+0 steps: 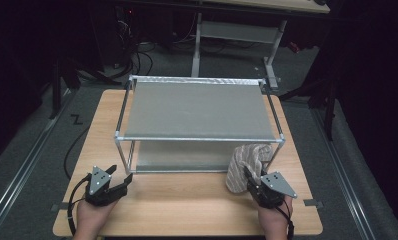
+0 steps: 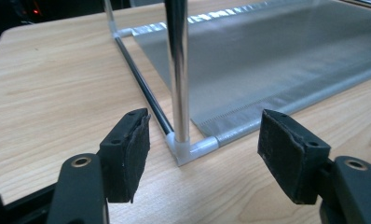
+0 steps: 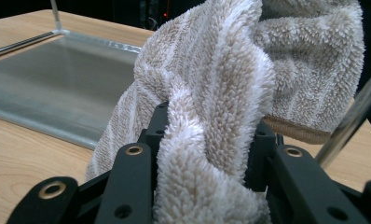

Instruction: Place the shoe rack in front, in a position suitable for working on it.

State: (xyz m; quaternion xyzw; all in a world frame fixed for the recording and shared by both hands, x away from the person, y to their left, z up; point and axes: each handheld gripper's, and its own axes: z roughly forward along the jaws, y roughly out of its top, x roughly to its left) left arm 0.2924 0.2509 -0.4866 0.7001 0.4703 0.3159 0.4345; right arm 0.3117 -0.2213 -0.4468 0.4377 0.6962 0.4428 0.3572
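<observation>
The right hand-held gripper (image 1: 251, 179) has its jaws closed partway on a bunched beige striped towel (image 1: 246, 165), the thick pile squeezed between the pads and spilling over them in the right gripper view (image 3: 211, 116). The towel hangs at the front right corner of a two-tier metal rack (image 1: 197, 137) standing on the wooden bench (image 1: 187, 200); its upper part sits by the rack's top front rail, its lower part drops toward the bench in front of the lower shelf (image 1: 187, 156). Whether the cloth is already draped over that rail or merely held against it is hard to tell from the high view. The left hand-held gripper (image 1: 118, 178) rests low at the rack's front left corner, jaws wide apart with nothing between them but the corner post (image 2: 177, 70) and its plastic foot joint (image 2: 190, 148), untouched. The step in hand looks like carrying the towel to the rack, likely to lay or hang it there. The next move calls for lifting the bundle clear of the rail, bringing it over the chosen shelf, and opening the jaws only once the cloth is supported, so it does not slide off to the bench
</observation>
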